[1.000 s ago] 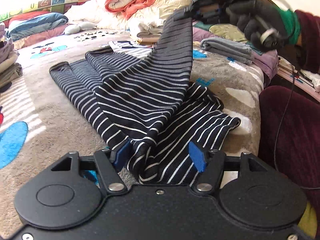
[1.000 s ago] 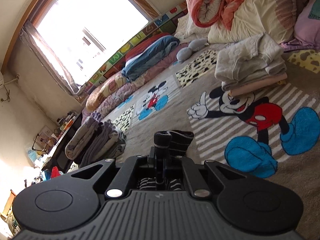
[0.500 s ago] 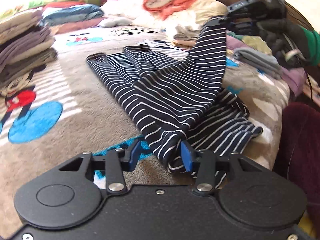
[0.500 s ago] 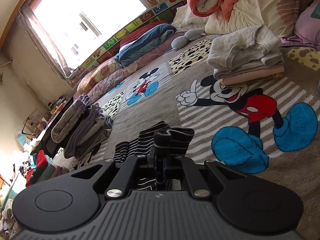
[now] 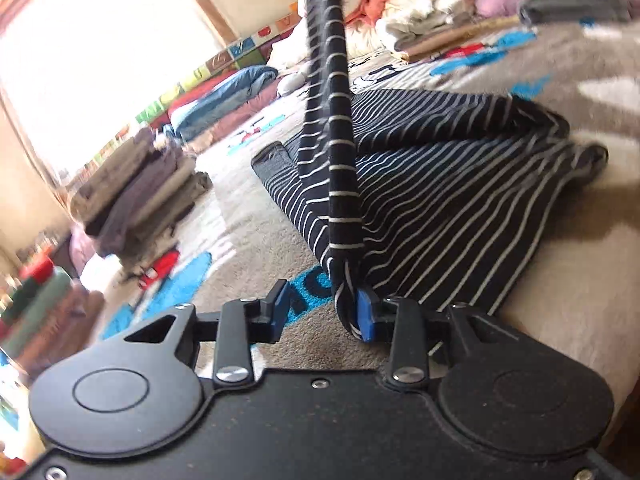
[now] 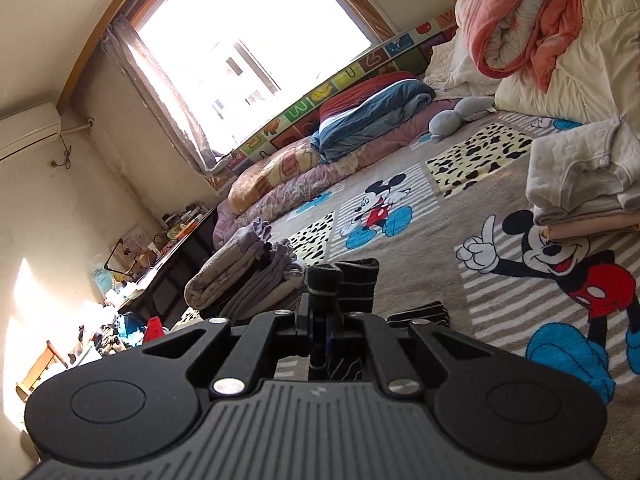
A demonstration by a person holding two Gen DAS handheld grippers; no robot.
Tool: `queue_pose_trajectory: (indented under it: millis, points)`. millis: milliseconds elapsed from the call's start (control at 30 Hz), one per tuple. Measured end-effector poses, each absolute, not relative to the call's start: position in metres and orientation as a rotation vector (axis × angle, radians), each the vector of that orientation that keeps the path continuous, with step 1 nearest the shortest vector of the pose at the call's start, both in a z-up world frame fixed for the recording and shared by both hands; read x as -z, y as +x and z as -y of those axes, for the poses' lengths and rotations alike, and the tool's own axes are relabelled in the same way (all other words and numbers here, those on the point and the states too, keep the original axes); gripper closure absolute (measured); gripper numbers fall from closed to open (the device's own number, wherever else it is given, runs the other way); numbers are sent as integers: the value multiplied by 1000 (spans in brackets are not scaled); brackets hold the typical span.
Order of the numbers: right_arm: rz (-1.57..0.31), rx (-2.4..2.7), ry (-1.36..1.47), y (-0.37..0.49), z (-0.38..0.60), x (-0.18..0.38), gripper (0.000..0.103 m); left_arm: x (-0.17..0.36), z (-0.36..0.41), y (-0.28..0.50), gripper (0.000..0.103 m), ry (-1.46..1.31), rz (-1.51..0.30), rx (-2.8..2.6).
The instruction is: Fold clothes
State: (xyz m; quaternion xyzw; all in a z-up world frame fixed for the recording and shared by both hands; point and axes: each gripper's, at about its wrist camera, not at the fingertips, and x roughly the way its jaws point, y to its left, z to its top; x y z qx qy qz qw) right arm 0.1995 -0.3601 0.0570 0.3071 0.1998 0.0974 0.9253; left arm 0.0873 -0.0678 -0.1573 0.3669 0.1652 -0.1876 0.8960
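A navy garment with white stripes [image 5: 432, 184] lies partly spread on the Mickey Mouse blanket [image 5: 568, 280]. One taut band of it [image 5: 332, 92] rises steeply to the top of the left wrist view. My left gripper [image 5: 322, 312] is open; the fabric's lower edge rests against its right blue pad [image 5: 365, 317], and the left pad is apart from it. My right gripper [image 6: 320, 320] is shut on a bunched striped end of the garment [image 6: 344, 284], held above the blanket.
A stack of folded grey and purple clothes [image 5: 140, 196] stands to the left, also in the right wrist view [image 6: 248, 276]. Folded cream clothes [image 6: 584, 176] sit at the right. Piled quilts [image 6: 540, 28] and rolled bedding [image 6: 360, 120] line the far side under the window.
My left gripper has swung left and lower, with its jaws still open around the fabric edge. The right gripper has lifted its striped end higher, pulling the band taut.
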Motion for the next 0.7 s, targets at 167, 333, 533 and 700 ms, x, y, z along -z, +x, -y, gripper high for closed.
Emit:
queue_pose_trajectory:
  millis: [167, 333, 533, 700]
  points:
    - [-424, -165, 564, 204, 361, -70, 95, 186, 92, 62, 97, 1093, -187, 293]
    - [-460, -109, 596, 204, 375, -51, 95, 204, 98, 59, 101, 1267, -172, 265]
    - [-515, -66, 599, 202, 384, -27, 95, 211, 108, 55, 102, 1476, -133, 238]
    - [-546, -41, 587, 200, 389, -12, 95, 141, 80, 66, 87, 1102, -273, 508]
